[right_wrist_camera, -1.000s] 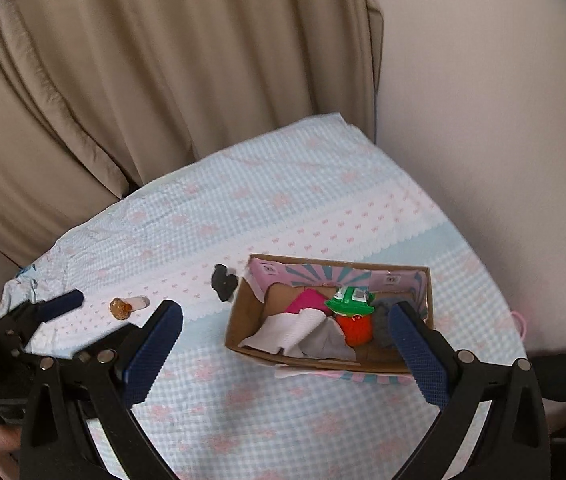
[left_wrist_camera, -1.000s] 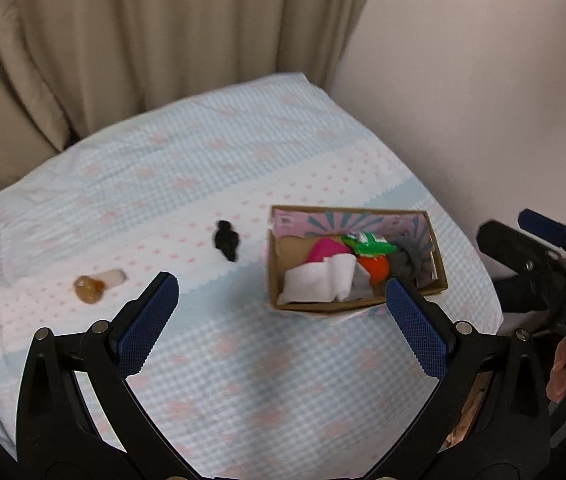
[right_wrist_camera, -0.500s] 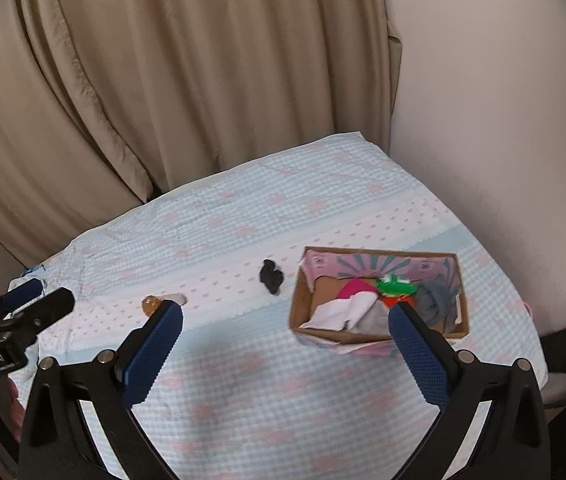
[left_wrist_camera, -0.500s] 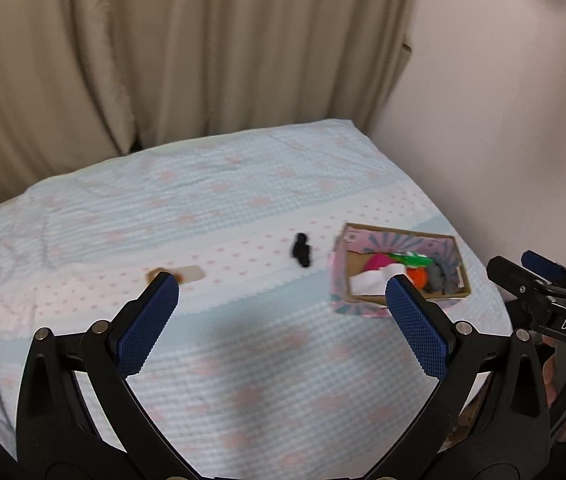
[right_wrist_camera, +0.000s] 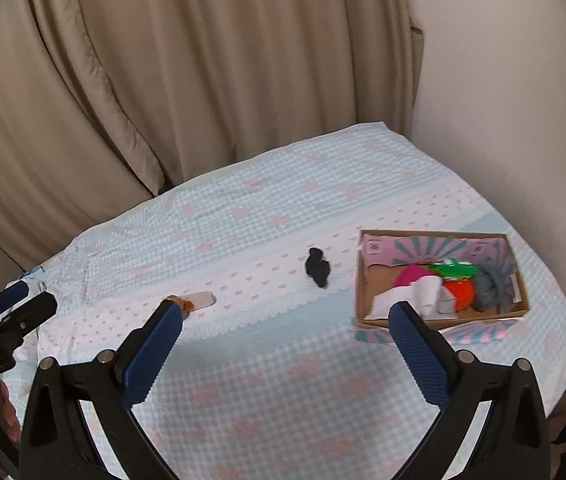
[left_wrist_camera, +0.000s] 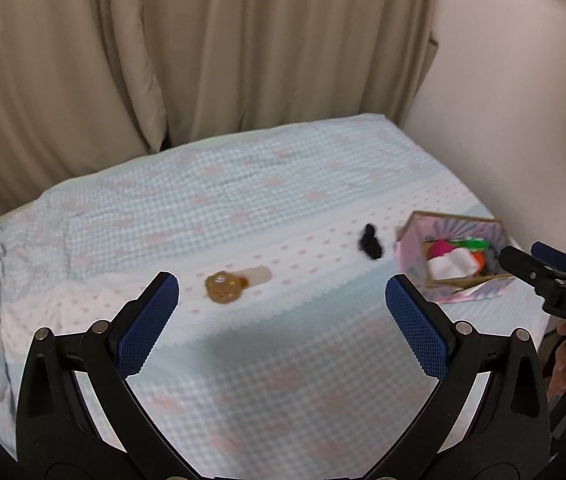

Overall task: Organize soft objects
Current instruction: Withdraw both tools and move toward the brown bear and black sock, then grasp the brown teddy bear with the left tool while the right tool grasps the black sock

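A cardboard box (right_wrist_camera: 363, 280) with pink and teal lining sits at the right of the bed and holds several soft items in white, pink, green, orange and grey. In the left wrist view the box (left_wrist_camera: 411, 248) is at the right. A small black soft item (right_wrist_camera: 317, 267) (left_wrist_camera: 370, 242) lies on the sheet left of the box. Farther left lies a brown and cream soft toy (left_wrist_camera: 229, 284) (right_wrist_camera: 199, 300). My left gripper (left_wrist_camera: 282, 298) is open above the sheet, empty. My right gripper (right_wrist_camera: 285, 328) is open and empty too.
The bed has a light blue checked sheet (right_wrist_camera: 243, 216) with pink motifs. Beige curtains (right_wrist_camera: 203, 60) hang behind it and a pale wall (right_wrist_camera: 503, 100) bounds the right side. The other gripper shows at each view's edge, the right one (left_wrist_camera: 551, 280) and the left one (right_wrist_camera: 3, 320), with a hand below.
Both grippers pulled back and up from the bed. The left view swung left, so the box slid to its right edge and the brown toy came toward centre. Nothing was grasped.
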